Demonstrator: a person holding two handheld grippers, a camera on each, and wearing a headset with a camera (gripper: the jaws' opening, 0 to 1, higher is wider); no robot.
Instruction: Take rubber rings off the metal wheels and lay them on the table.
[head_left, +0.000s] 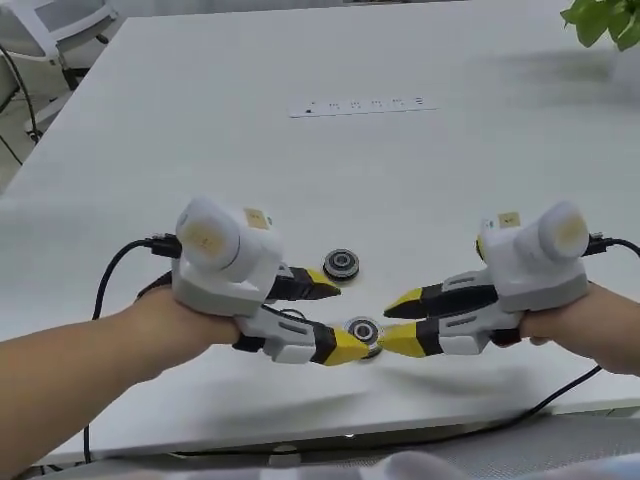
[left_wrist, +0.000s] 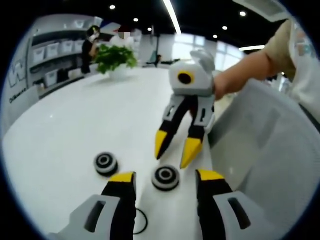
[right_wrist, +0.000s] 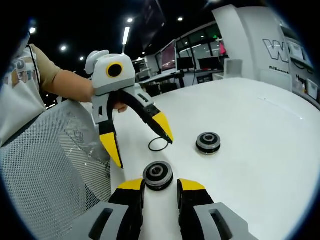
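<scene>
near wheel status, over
Left gripper open, right gripper open, both at near wheel. One rubber ring loose on table. Second wheel beyond. Nothing blocking.

right gripper at wheel (jaws parted); ring beyond

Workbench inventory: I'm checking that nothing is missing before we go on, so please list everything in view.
table: one, white, under everything.
wheels: two, silver and black; one between the gripper tips, one farther back.
rubber ring: one, black, loose on the table by the left gripper.
socket strip: one, white, far side of the table.
plant: one, green, far right corner.
chair: one, white, far left.
cables: black, behind the grippers.
left gripper: white, yellow tips, jaws open.
right gripper: same colours, jaws open.
hands: two, holding the grippers.
</scene>
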